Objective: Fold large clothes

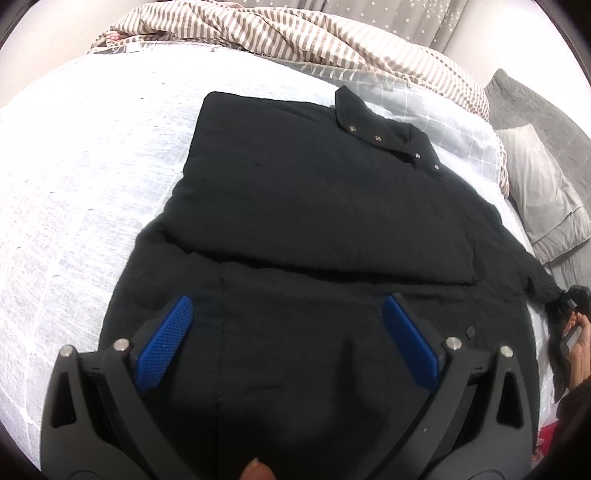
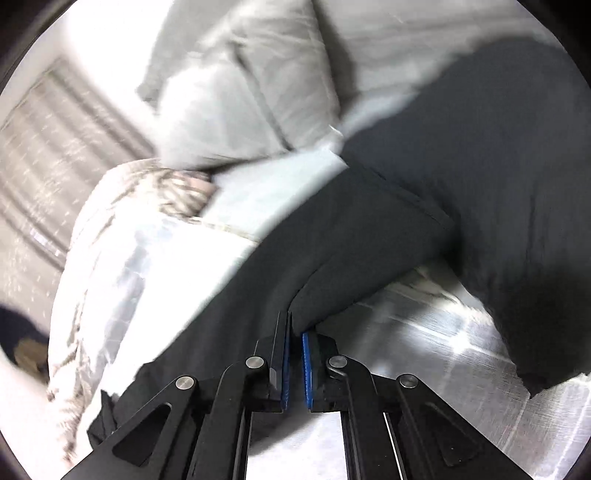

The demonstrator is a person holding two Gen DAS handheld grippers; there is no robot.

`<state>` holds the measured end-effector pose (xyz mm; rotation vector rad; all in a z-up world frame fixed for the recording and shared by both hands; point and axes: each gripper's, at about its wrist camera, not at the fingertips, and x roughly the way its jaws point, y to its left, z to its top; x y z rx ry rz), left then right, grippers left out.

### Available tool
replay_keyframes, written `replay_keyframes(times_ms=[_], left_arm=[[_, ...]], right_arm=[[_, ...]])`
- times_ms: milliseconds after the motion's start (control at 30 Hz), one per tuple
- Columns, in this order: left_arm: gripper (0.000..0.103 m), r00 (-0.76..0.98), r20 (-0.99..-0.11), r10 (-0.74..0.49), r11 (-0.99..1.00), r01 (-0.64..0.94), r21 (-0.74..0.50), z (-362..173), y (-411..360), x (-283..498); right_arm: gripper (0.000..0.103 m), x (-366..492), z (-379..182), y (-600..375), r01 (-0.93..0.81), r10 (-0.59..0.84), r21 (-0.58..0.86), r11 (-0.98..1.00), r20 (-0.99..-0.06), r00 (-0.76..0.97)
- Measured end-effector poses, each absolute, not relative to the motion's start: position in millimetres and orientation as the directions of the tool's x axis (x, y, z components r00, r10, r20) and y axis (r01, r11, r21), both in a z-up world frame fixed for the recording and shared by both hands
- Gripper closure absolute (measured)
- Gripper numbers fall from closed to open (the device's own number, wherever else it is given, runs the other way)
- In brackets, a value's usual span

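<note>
We see a large black jacket lying on the bed, on a white bedspread. In the left wrist view its upper part is spread flat, with the collar and its metal snaps toward the far right. One sleeve or side panel seems already folded across the body, because a straight folded edge runs across the middle of the garment. So we judge that the first fold is done, and the jacket is about in the middle of the work.

Our left claw hangs above the near part of the jacket with its blue pads well apart, and nothing is held between them. Our right claw is closed together on black fabric: the cloth goes between the two pads and rises from the bed in a tent shape. In the right wrist view this is at the right side of the jacket, near the grey pillow. This view is blurred, so we cannot tell exactly which part of the jacket is pinched; it may be the other sleeve or the side edge.

What is left, as we judge it: to bring this lifted side over the body, and then to fold the jacket from bottom to top. A striped blanket lies bunched at the far end of the bed, apart from the jacket.
</note>
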<state>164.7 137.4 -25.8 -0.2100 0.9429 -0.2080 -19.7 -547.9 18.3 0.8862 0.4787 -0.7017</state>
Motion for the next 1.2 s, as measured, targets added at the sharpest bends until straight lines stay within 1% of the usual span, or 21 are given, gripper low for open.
replay_keyframes(times_ms=[67, 133, 233, 267, 333, 400, 567, 667, 767, 800, 867, 933, 967, 1000, 1033, 1100, 1200], left_arm=[[0.001, 0.576, -0.77, -0.274, 0.957, 0.087, -0.276, -23.3, 137.4, 163.2], [0.001, 0.58, -0.764, -0.281, 0.955, 0.092, -0.282, -20.7, 136.8, 161.8], [0.001, 0.582, -0.761, -0.288, 0.953, 0.096, -0.288, -19.1, 137.3, 161.3], [0.001, 0.582, -0.76, -0.29, 0.952, 0.096, -0.289, -19.0, 137.8, 161.2], [0.001, 0.58, -0.76, -0.293, 0.951, 0.096, -0.293, -18.9, 139.3, 161.1], [0.001, 0.58, -0.759, -0.295, 0.95, 0.095, -0.297, -18.4, 140.3, 161.0], [0.001, 0.58, -0.757, -0.3, 0.948, 0.093, -0.304, -17.3, 142.3, 160.5], [0.001, 0.576, -0.759, -0.303, 0.948, 0.1, -0.302, -17.1, 141.1, 159.5], [0.001, 0.576, -0.761, -0.299, 0.951, 0.112, -0.289, -16.1, 137.6, 159.1], [0.001, 0.576, -0.761, -0.298, 0.952, 0.115, -0.285, -15.6, 136.4, 158.9], [0.001, 0.578, -0.76, -0.299, 0.952, 0.127, -0.278, -14.2, 132.3, 158.2], [0.001, 0.578, -0.759, -0.298, 0.953, 0.139, -0.269, -12.7, 127.3, 157.4], [0.001, 0.579, -0.76, -0.296, 0.954, 0.149, -0.258, -11.8, 123.6, 156.3], [0.001, 0.579, -0.762, -0.292, 0.956, 0.163, -0.243, -10.9, 118.9, 154.8], [0.001, 0.577, -0.764, -0.289, 0.957, 0.176, -0.229, -10.0, 114.1, 153.8], [0.001, 0.576, -0.765, -0.287, 0.957, 0.21, -0.201, -7.1, 101.5, 150.4], [0.001, 0.582, -0.762, -0.284, 0.951, 0.27, -0.149, -2.0, 77.0, 142.8]], right_arm=[[0.098, -12.8, 39.4, -528.5, 0.696, -0.363, 0.512, 0.503, -0.606, 0.708], [0.098, -1.5, 69.2, -497.2, 0.654, -0.379, 0.456, 0.604, -0.558, 0.739], [0.098, 16.7, 103.1, -445.7, 0.579, -0.378, 0.35, 0.736, -0.497, 0.781], [0.098, 24.4, 113.9, -422.9, 0.542, -0.369, 0.294, 0.787, -0.479, 0.796], [0.098, 48.4, 125.3, -383.9, 0.475, -0.346, 0.197, 0.858, -0.463, 0.816], [0.098, 60.9, 130.0, -345.8, 0.383, -0.282, 0.133, 0.914, -0.469, 0.837], [0.098, 84.7, 117.5, -250.9, 0.108, -0.074, 0.032, 0.994, -0.535, 0.842], [0.098, 100.0, 81.8, -194.9, -0.054, 0.046, 0.007, 0.998, -0.635, 0.771], [0.095, 109.8, 33.3, -167.2, -0.13, 0.089, 0.002, 0.992, -0.735, 0.672], [0.094, 116.6, 8.2, -156.6, -0.15, 0.095, 0.004, 0.989, -0.79, 0.606], [0.091, 119.0, -24.2, -145.5, -0.163, 0.074, -0.019, 0.986, -0.836, 0.544], [0.086, 117.8, -40.2, -147.1, -0.172, 0.056, -0.042, 0.984, -0.848, 0.528], [0.083, 112.3, -41.7, -147.1, -0.175, 0.061, -0.043, 0.984, -0.836, 0.545], [0.073, 108.5, -40.2, -147.5, -0.178, 0.075, -0.029, 0.984, -0.832, 0.55], [0.057, 103.1, -36.3, -150.8, -0.179, 0.114, 0.018, 0.984, -0.832, 0.543], [0.04, 90.3, -24.0, -161.0, -0.158, 0.18, 0.11, 0.981, -0.815, 0.551], [0.04, 65.1, -1.1, -179.1, -0.151, 0.208, 0.145, 0.978, -0.762, 0.613]])
